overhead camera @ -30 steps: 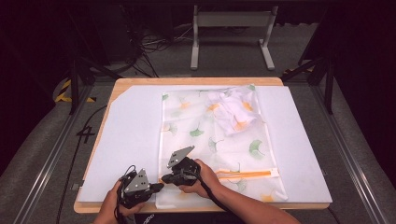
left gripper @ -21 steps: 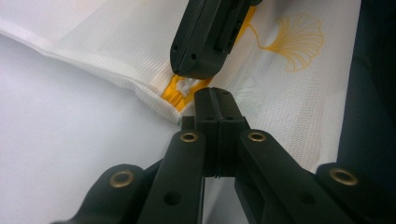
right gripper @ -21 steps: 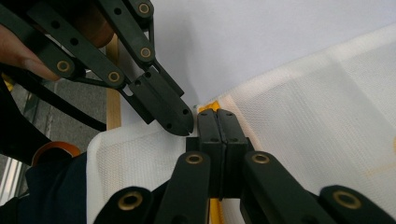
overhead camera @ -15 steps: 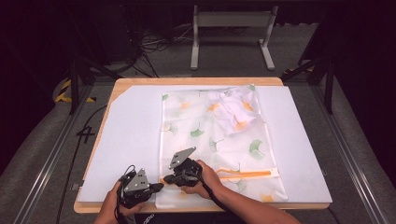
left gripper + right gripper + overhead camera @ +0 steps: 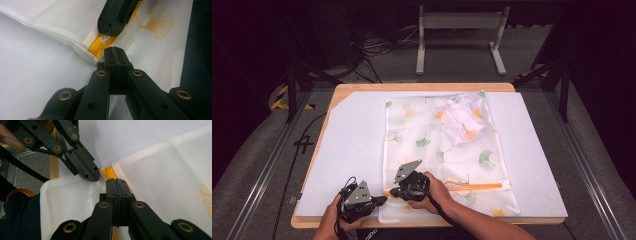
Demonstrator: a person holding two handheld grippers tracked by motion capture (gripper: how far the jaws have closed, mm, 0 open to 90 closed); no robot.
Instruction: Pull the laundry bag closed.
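Note:
A white mesh bag (image 5: pixel 437 150) printed with ginkgo leaves lies flat on a white board, with a white garment (image 5: pixel 462 117) inside at its far end. An orange zipper (image 5: pixel 477 187) runs along the bag's near edge. Both grippers meet at the zipper's left end (image 5: pixel 96 47). My left gripper (image 5: pixel 115 50) is shut, and its tip pinches the bag's fabric beside the zipper end. My right gripper (image 5: pixel 116 181) lies along the zipper (image 5: pixel 108 173), shut on a small white pull (image 5: pixel 104 38). In the high view the left gripper (image 5: pixel 382 200) and the right gripper (image 5: pixel 393 191) sit tip to tip.
The white board (image 5: pixel 347 150) covers a wooden table (image 5: pixel 362 87) and has bare space to the left and right of the bag. A dark floor, metal rails (image 5: pixel 267 165) and cables surround the table. The person's dark sleeve (image 5: pixel 22 220) lies at the near edge.

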